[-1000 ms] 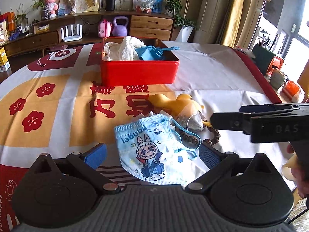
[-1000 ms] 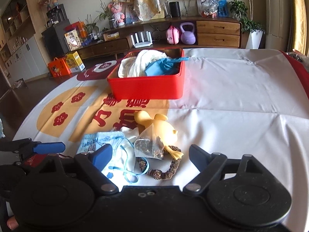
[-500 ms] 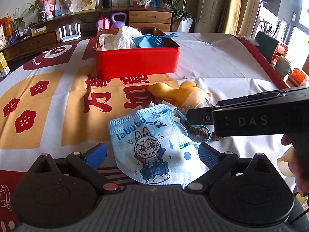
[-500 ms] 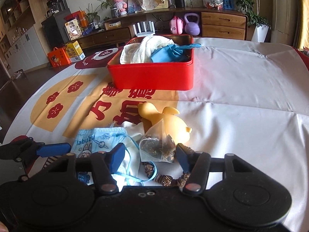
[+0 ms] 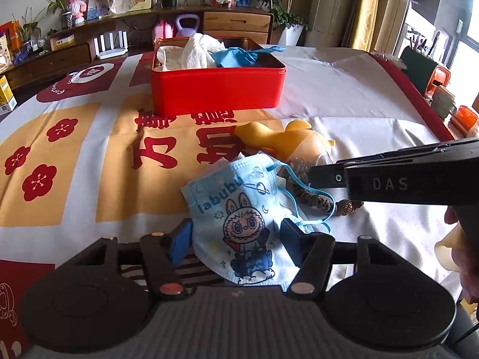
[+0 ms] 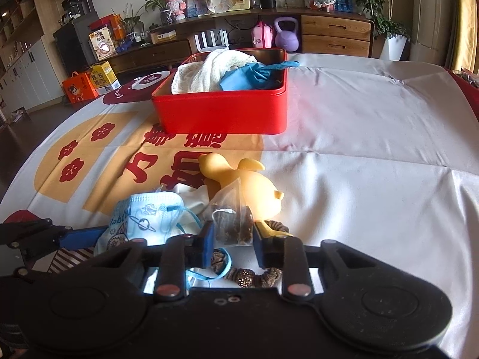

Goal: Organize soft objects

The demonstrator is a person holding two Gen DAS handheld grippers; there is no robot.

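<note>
A blue child's face mask [image 5: 236, 209] with a cartoon print lies on the tablecloth between the fingers of my left gripper [image 5: 235, 240], whose jaws stand half closed beside its edges. My right gripper [image 6: 233, 240] has its jaws narrowed around a clear sachet of dark bits [image 6: 232, 221]; whether the pads press it I cannot tell. Behind lie a yellow soft duck toy [image 6: 254, 185] and a brown scrunchie [image 6: 257, 275]. A red tin box [image 5: 217, 88] holds a white cloth [image 5: 199, 51] and a blue cloth [image 5: 242, 55]. The right gripper also shows in the left wrist view [image 5: 323, 175].
The table carries a white, orange and red printed cloth [image 6: 359, 137]. A wooden sideboard [image 6: 329, 34] with a purple kettlebell [image 6: 286, 34] stands behind the table. Cups and a dark holder [image 5: 419, 68] sit off the table's right edge.
Both grippers have moved in and narrowed their jaws: the left around the mask, the right around the sachet. The right gripper has moved further left across the left wrist view.
</note>
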